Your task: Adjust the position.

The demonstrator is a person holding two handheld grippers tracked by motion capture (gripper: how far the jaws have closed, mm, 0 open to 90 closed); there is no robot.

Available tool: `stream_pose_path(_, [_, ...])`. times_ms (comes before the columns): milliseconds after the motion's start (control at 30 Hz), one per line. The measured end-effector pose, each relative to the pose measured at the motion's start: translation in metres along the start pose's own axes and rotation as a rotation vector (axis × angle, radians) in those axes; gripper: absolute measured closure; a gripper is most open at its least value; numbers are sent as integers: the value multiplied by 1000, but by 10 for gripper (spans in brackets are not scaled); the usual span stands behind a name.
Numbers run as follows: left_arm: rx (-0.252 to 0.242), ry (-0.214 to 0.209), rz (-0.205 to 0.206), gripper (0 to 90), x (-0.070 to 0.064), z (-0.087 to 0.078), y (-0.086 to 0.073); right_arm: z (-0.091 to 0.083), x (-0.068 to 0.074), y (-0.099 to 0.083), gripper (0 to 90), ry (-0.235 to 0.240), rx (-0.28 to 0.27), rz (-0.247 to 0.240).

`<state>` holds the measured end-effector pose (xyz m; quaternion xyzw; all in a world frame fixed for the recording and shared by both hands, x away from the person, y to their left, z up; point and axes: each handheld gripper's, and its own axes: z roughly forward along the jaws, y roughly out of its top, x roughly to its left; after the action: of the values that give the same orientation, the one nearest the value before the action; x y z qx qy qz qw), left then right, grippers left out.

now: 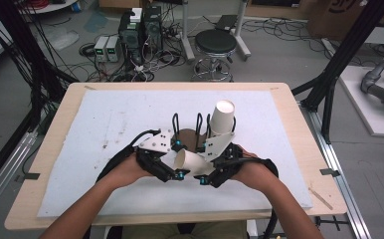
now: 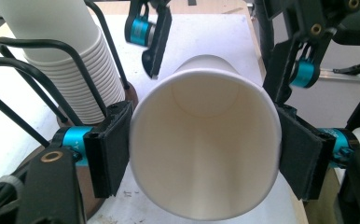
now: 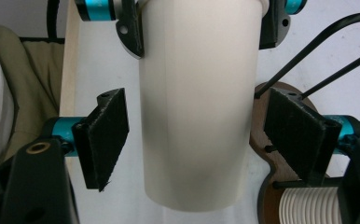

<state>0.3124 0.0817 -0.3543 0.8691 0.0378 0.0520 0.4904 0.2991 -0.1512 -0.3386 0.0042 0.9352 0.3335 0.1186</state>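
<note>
Left gripper clamps the paper cup near its rim; right gripper straddles its base — pads apart, ungripped — beside the cup stack.

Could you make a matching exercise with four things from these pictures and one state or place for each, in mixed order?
Things:
1. single paper cup
2. stack of paper cups
3. left claw
4. right claw

States or places:
A. open, pads apart from the cup wall on both sides
B. held on its side between the two claws
C. upside down in the black wire holder
D. shut on the cup near its rim

Pairs: 1-B, 2-C, 3-D, 4-A
</note>
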Motion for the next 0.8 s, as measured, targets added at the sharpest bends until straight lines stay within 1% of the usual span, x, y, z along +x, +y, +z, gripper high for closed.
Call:
stream_pose_path(133, [29,4,11,269,0,2,3,4,1,0,232,1,22,-9])
stream_pose_path(233, [35,5,11,269,0,4,4,6,1,0,233,-1,32,-17])
stream_pose_path(333, [48,3,20,269,-1,6,6,10,2,1,238,2,52,-21])
stream_pose_path(467, [53,5,27,269,-3,10,7,14,2,1,248,1,71,-24])
stream_pose_path(600, [74,4,37,269,-5,13,9,19,3,1,271,4,95,-27])
stream_pose_path(667, [73,4,36,266,-5,13,9,20,3,1,278,1,96,-28])
stream_pose_path(733, [73,6,41,262,-5,14,9,20,3,0,311,10,98,-24])
stream_pose_path(800, [71,9,39,254,-6,14,9,21,3,-1,311,10,96,-19])
